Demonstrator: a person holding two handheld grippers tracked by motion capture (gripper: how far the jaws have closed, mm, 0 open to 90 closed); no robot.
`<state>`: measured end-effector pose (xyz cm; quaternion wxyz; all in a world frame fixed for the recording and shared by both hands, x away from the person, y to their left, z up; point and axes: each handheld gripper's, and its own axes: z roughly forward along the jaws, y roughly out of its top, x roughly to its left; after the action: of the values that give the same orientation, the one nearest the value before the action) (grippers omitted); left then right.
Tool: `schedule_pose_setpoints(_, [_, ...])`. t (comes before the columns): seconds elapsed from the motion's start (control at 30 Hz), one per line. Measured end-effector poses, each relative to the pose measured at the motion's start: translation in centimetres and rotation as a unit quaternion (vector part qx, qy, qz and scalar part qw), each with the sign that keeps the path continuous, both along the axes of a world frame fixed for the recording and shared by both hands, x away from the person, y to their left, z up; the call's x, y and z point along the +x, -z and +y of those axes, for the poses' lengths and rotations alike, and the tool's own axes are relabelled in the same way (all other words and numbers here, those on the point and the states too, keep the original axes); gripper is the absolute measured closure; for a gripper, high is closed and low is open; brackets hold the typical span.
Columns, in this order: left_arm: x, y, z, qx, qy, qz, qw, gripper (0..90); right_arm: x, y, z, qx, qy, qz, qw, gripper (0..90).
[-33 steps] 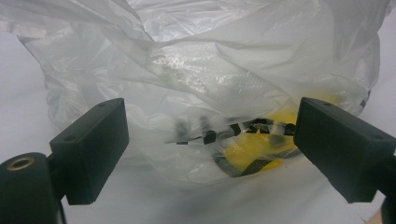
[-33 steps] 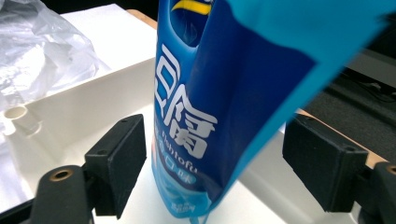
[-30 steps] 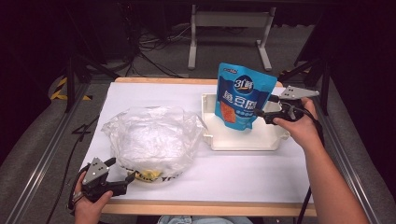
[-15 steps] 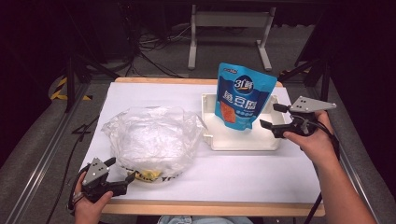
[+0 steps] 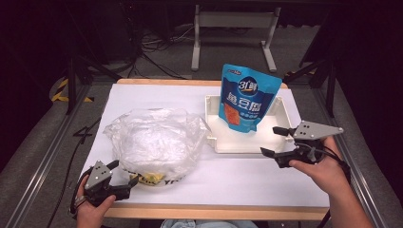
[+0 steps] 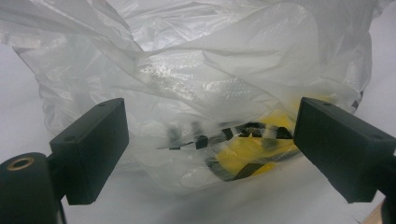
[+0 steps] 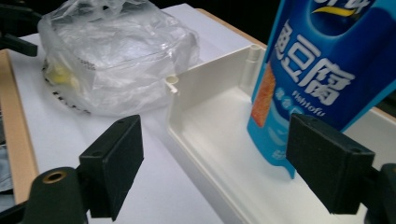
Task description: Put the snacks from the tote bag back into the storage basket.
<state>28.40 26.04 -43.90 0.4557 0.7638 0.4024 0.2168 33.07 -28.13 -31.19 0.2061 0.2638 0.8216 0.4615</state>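
since the earlier frames, the right gripper (image 5: 277, 140) has withdrawn from the blue printed foil stand-up pouch (image 5: 247, 97) toward the near right of the white tabletop (image 5: 152, 95). its fingers (image 7: 112, 163) are now spread wide and hold nothing. the pouch remains upright in the shallow white rectangular plastic tray (image 5: 240, 145), leaning toward the tray's far wall, with no gripper touching it. judged from this, the pouch has been released and its placement in the tray appears complete.

the left gripper (image 5: 124, 178) has not moved. it rests at the near left edge of the tabletop, fingers (image 6: 91, 147) wide apart and empty, aimed at the crumpled translucent plastic bag (image 5: 154, 142). the bag lies just left of the tray, near it; contact between the two cannot be confirmed.

materials:
- pouch: glossy, smooth film with flat printed faces and a gusseted base; it is likely slippery and lightly balanced.
- tray: rigid, matte, moulded plastic with small posts at the corners.
- bag: thin, wrinkled film that catches the light, with yellow and black printing near its lower edge; it is expected to deform freely under any grip.
- tabletop: smooth white sheet over a wooden edge.
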Motion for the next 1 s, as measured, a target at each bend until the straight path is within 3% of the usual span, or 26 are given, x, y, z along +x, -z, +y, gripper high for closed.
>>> schedule_pose_setpoints(0.43, [0.0,0.0,0.0,-0.001,0.0,0.0,1.0,11.3,-1.6,3.1,1.3,-0.018,-0.021,0.011,0.9996,17.7])
schedule_pose_setpoints(0.8, [0.0,0.0,0.1,0.0,-0.001,0.0,1.0,11.3,-1.4,7.0,1.6,-0.01,-0.021,0.008,0.9997,17.7])
schedule_pose_setpoints(1.0, [0.0,0.0,0.0,0.0,0.0,0.0,1.0,11.3,-1.1,8.8,1.5,-0.008,-0.012,0.017,0.9998,17.7])
